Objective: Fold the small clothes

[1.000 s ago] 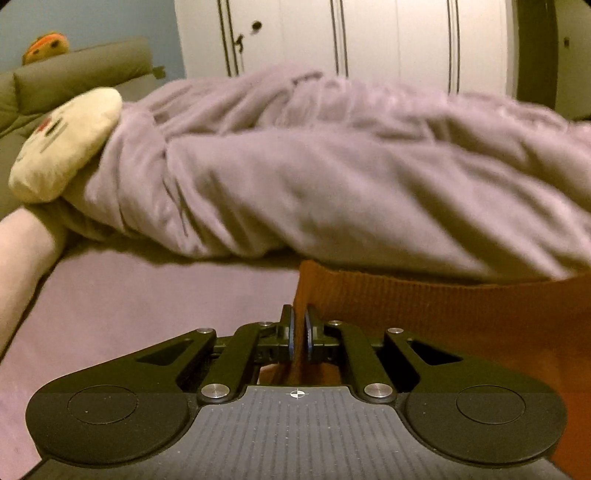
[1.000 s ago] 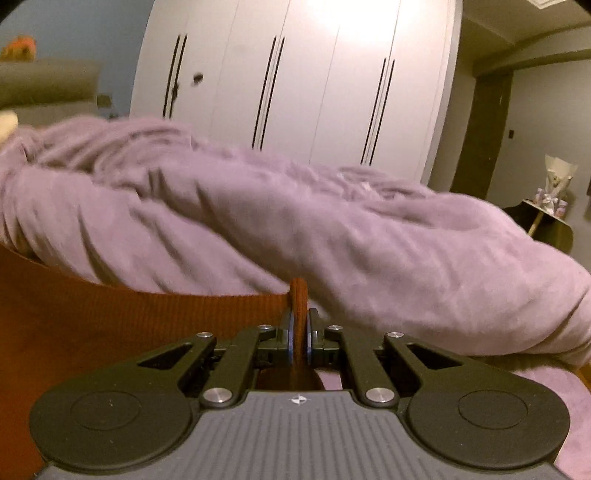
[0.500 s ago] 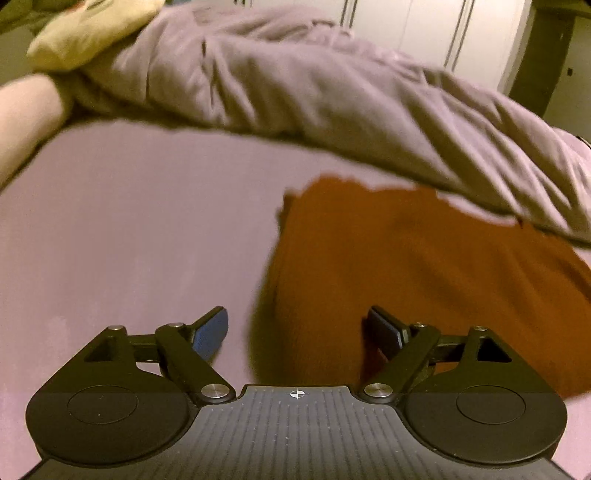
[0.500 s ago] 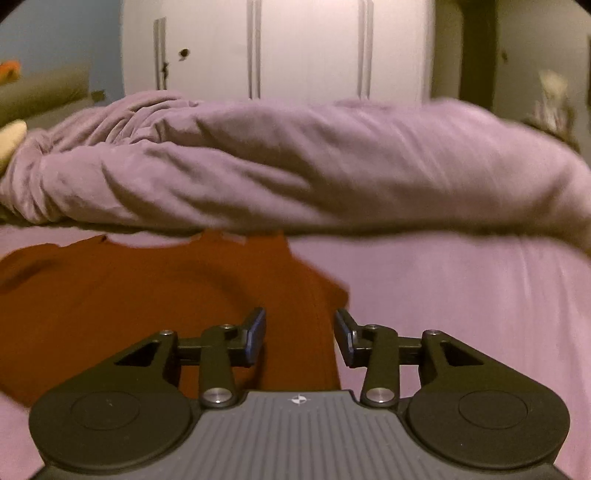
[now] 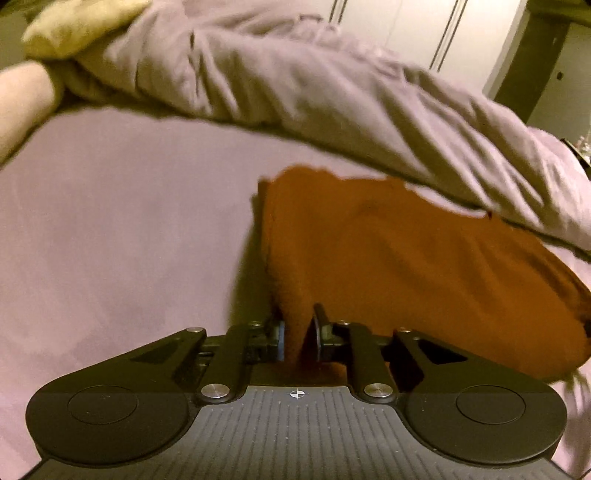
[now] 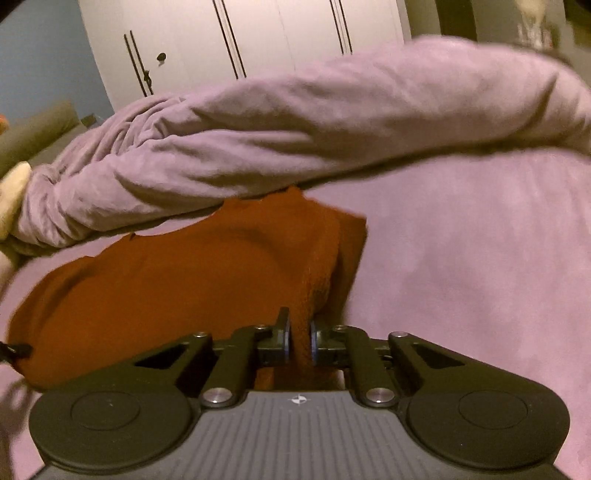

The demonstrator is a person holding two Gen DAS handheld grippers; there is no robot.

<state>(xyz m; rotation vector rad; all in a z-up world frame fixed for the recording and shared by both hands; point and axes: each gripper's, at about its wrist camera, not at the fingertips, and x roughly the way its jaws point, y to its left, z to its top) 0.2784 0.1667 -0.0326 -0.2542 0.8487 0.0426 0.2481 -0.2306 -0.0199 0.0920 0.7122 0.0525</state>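
Observation:
A rust-orange knit garment [image 5: 388, 258] lies on the lilac bed sheet [image 5: 129, 229], folded over on itself. My left gripper [image 5: 298, 338] is shut on the garment's near left edge, cloth pinched between its pads. In the right wrist view the same garment [image 6: 166, 288] spreads to the left, and my right gripper [image 6: 299, 345] is shut on its near right edge, a ridge of cloth rising from the jaws. Both held edges are lifted slightly off the sheet.
A bunched lilac duvet [image 5: 314, 92] lies across the bed just behind the garment, also in the right wrist view [image 6: 332, 129]. A cream plush toy [image 5: 74, 26] sits at the far left. White wardrobe doors [image 6: 240, 44] stand behind the bed.
A second ago both grippers were shut on the garment's edge held up near the duvet. Half a second ago both were open above it. Now both have shut on its near edge.

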